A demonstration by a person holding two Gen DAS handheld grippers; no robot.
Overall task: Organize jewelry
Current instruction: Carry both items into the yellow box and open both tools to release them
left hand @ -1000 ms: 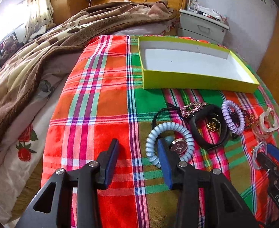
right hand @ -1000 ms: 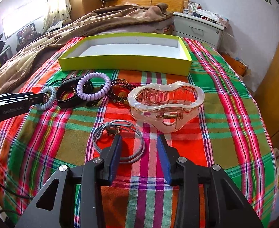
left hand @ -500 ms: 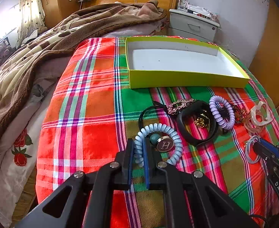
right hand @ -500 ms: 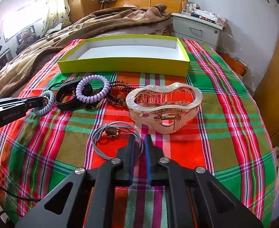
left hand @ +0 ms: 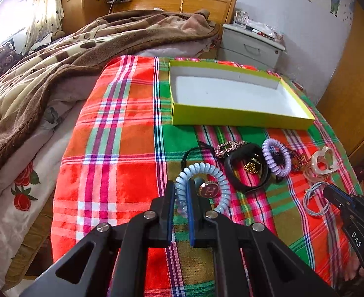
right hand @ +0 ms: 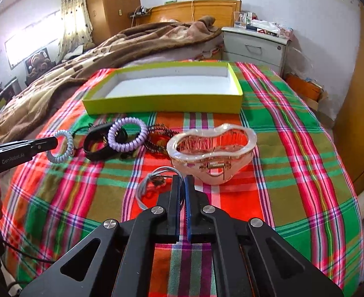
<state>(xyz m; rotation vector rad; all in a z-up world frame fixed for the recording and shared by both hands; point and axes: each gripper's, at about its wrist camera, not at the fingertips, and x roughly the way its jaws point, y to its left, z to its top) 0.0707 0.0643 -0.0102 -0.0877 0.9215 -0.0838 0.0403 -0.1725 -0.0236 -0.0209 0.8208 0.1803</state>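
Left gripper (left hand: 181, 199): fingers nearly closed, pinching the near-left arc of the pale blue coil hair tie (left hand: 203, 184). The tie looks lifted slightly at the gripped side, hard to confirm from the wrist view. A round metal charm marked H (left hand: 208, 190) sits inside its ring.

Right gripper (right hand: 182, 193): fingers almost together, clamped on the right edge of the grey wire-loop ring (right hand: 154, 180), lower centre of the right wrist frame.

Yellow-green box (right hand: 162, 104): empty white interior, long axis running left-right across the frame, open side up, in the upper middle of both views.

Between box and grippers, a row running left-right:
- black band (left hand: 247, 169) with a gold chain piece inside it
- lilac coil hair tie (right hand: 128, 134) resting on the black band
- dark beaded bracelet (right hand: 158, 137) just right of the lilac tie
- pink clear claw clip (right hand: 212, 152), long axis left-right, spring side facing the camera, just beyond the right gripper

Room to move: open cloth on the left half of the left wrist frame, and on the right side of the right wrist frame. The bed edge drops away at right, near a wooden wardrobe.

Surface: bed with a red/green plaid cloth (left hand: 122, 133). A brown blanket (left hand: 58, 69) is bunched at upper left, with a wooden headboard and a white nightstand (right hand: 256, 47) at the top of the frame.
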